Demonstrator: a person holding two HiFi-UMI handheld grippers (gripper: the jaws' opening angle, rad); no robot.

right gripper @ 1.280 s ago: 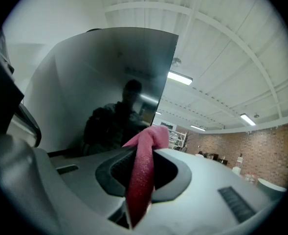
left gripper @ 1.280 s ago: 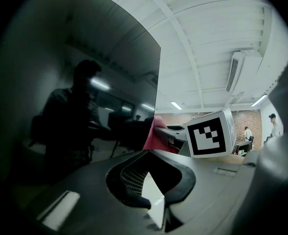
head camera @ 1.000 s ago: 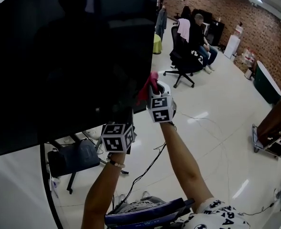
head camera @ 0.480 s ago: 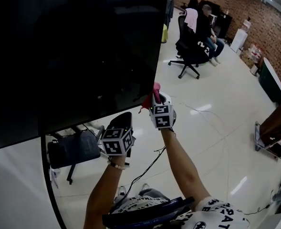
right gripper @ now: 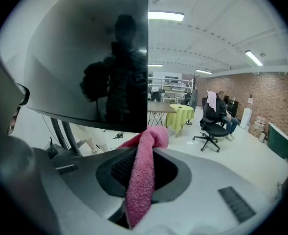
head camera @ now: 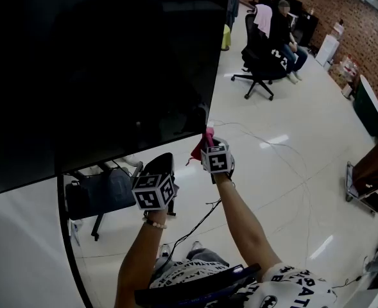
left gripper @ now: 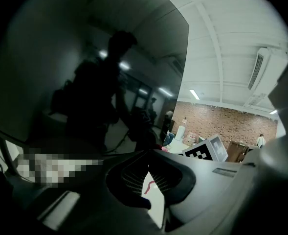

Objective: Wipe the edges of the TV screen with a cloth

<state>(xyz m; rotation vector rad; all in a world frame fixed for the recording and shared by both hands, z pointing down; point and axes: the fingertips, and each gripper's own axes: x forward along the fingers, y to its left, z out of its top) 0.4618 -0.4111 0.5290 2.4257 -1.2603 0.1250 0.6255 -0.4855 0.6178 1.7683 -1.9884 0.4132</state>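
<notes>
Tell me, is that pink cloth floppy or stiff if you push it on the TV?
Probably floppy: the pink cloth droops and folds over where the right gripper pinches it. Likely light too: it looks like fuzzy towelling, so it should squash against the TV screen, not slide.

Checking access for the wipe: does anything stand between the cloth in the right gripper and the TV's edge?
Nothing visible does. The pink cloth, clamped in the right gripper, sits right at the lower right corner of the TV, with nothing between them. The left gripper hangs lower, under the bottom edge, off to the side.
</notes>
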